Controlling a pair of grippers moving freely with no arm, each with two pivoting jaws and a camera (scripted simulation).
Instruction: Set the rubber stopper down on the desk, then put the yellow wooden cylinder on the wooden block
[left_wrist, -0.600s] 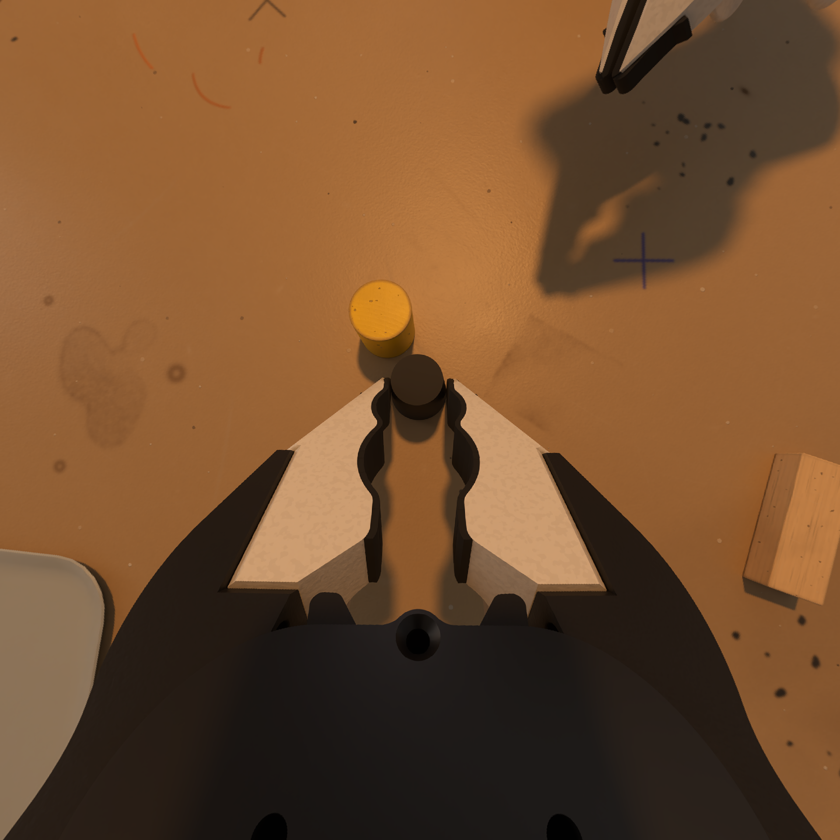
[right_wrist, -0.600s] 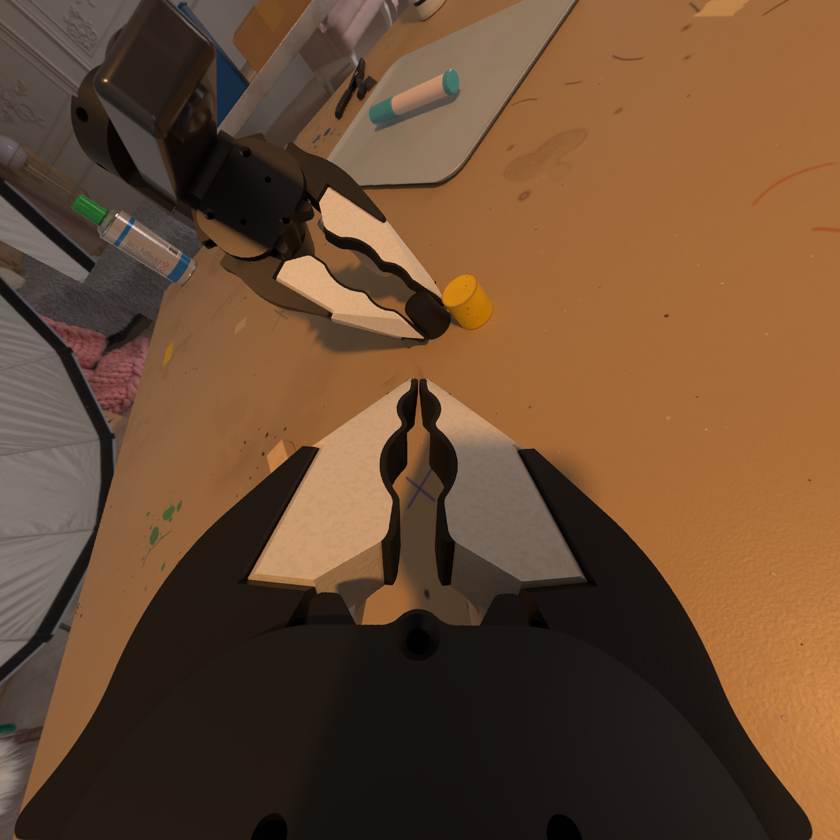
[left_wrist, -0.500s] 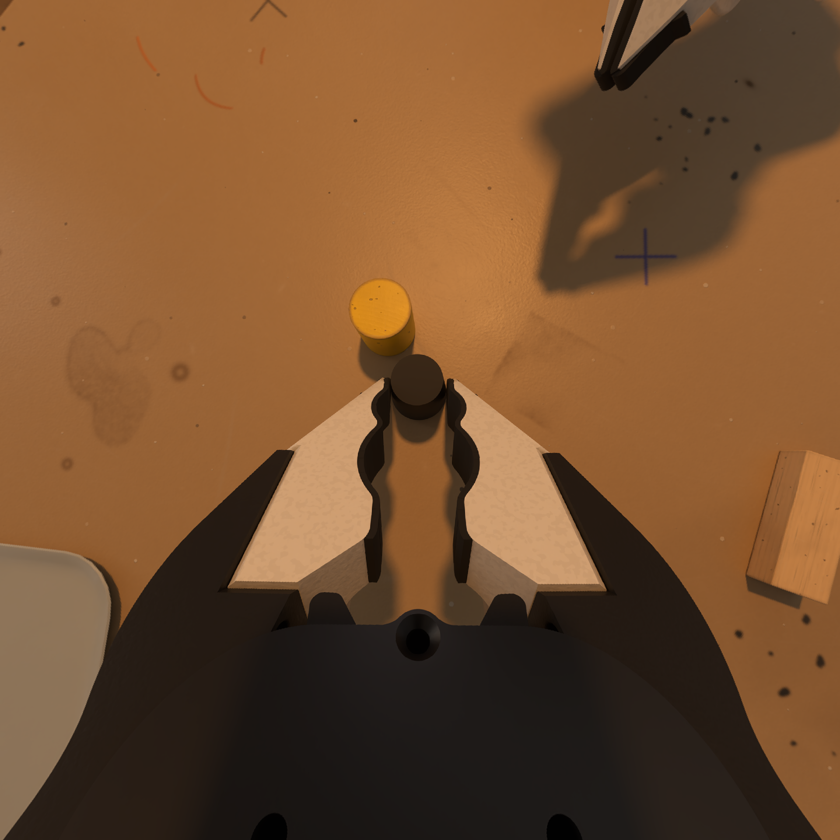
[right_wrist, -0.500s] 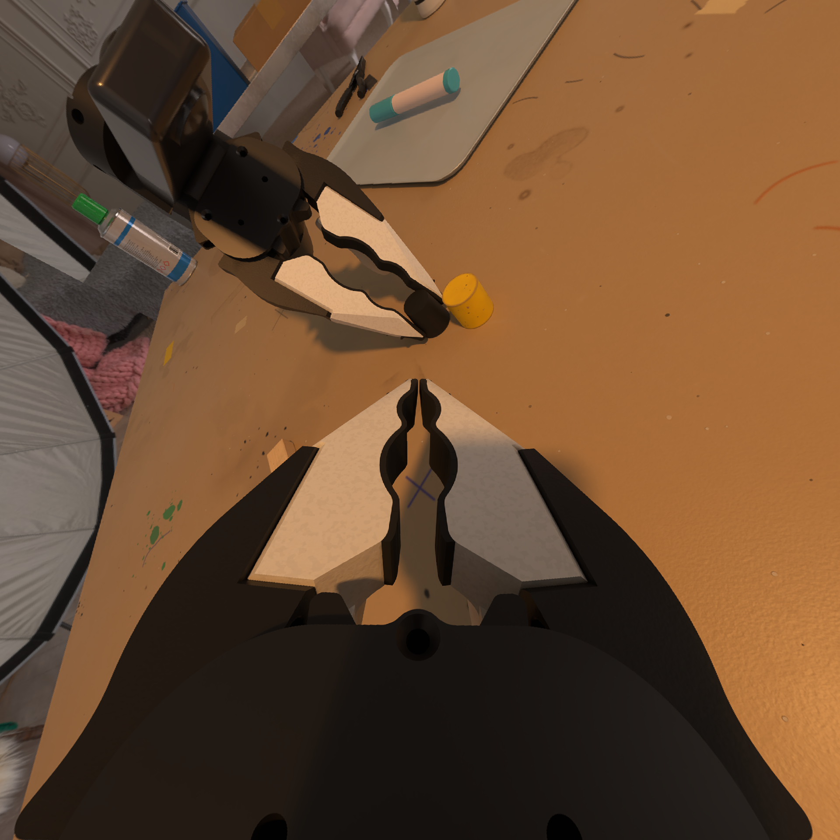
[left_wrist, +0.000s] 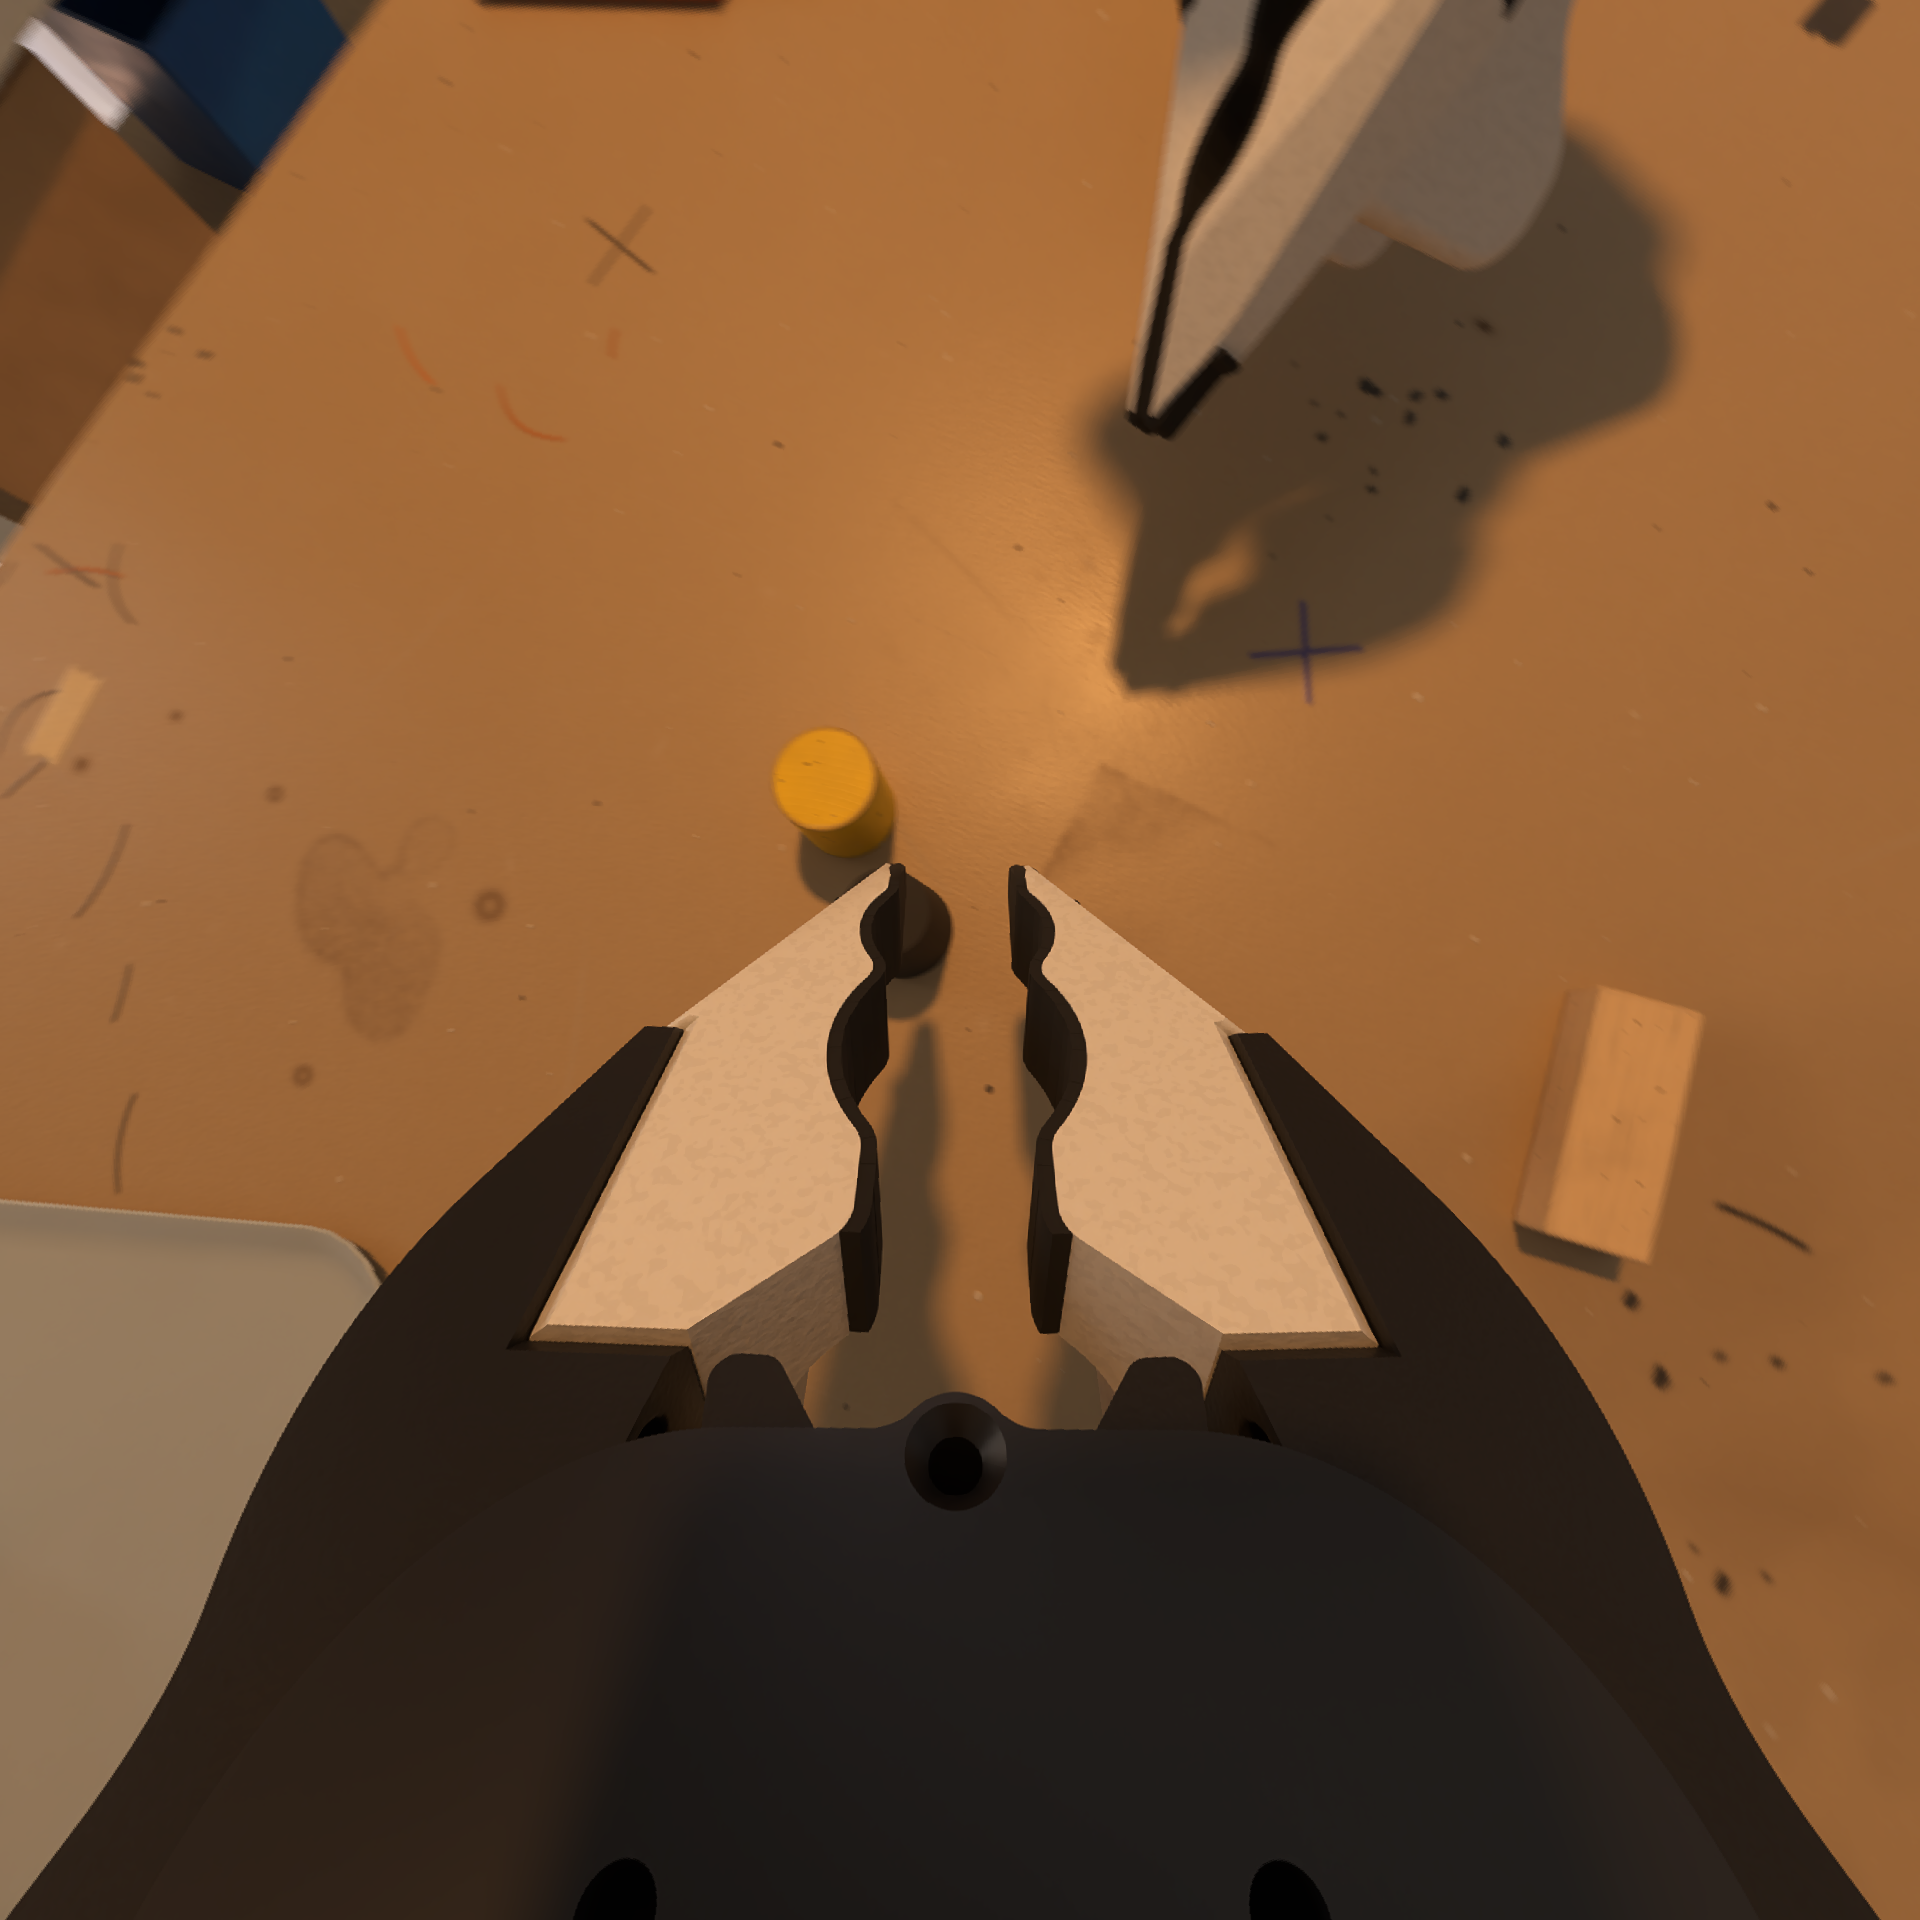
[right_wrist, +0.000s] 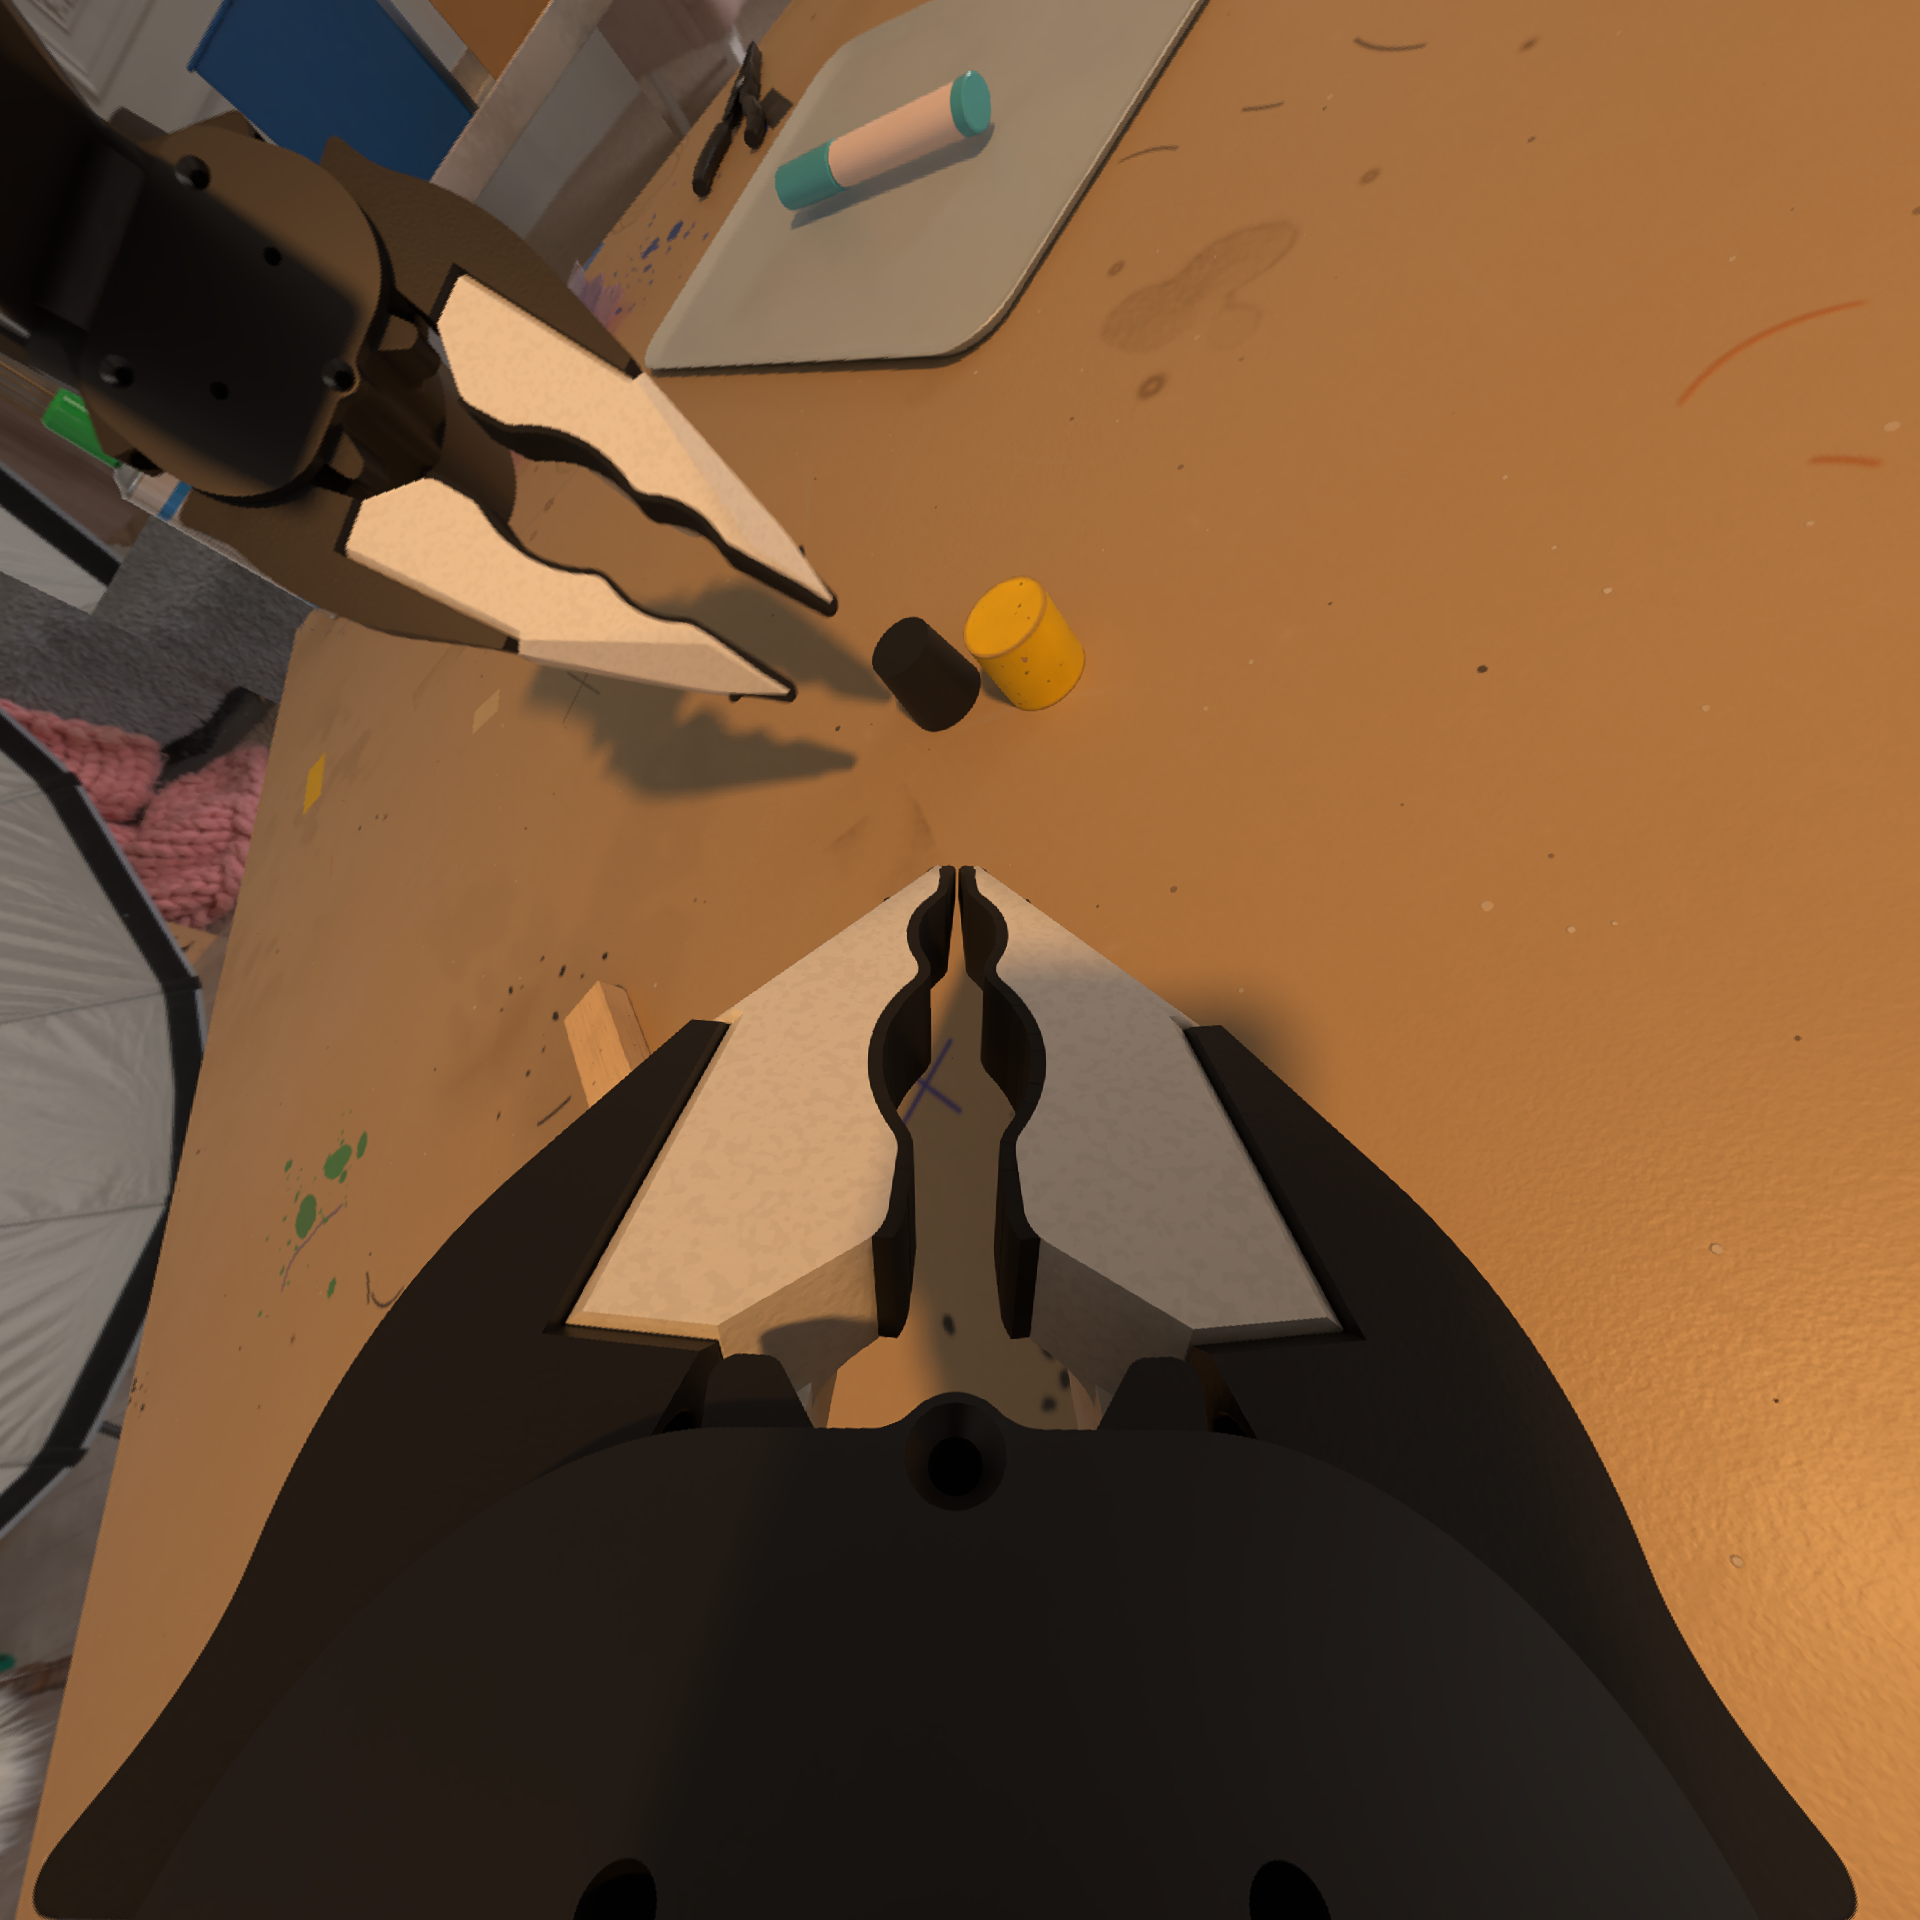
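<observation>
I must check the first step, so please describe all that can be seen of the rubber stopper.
The rubber stopper is a small, dark, matte plug with a flat round top. It stands upright on the desk, close beside the yellow wooden cylinder. The left gripper is open and apart from it; nothing grips it.

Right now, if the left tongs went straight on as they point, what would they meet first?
Probably the rubber stopper, standing just ahead of the open left tongs; depth is unclear.
</observation>
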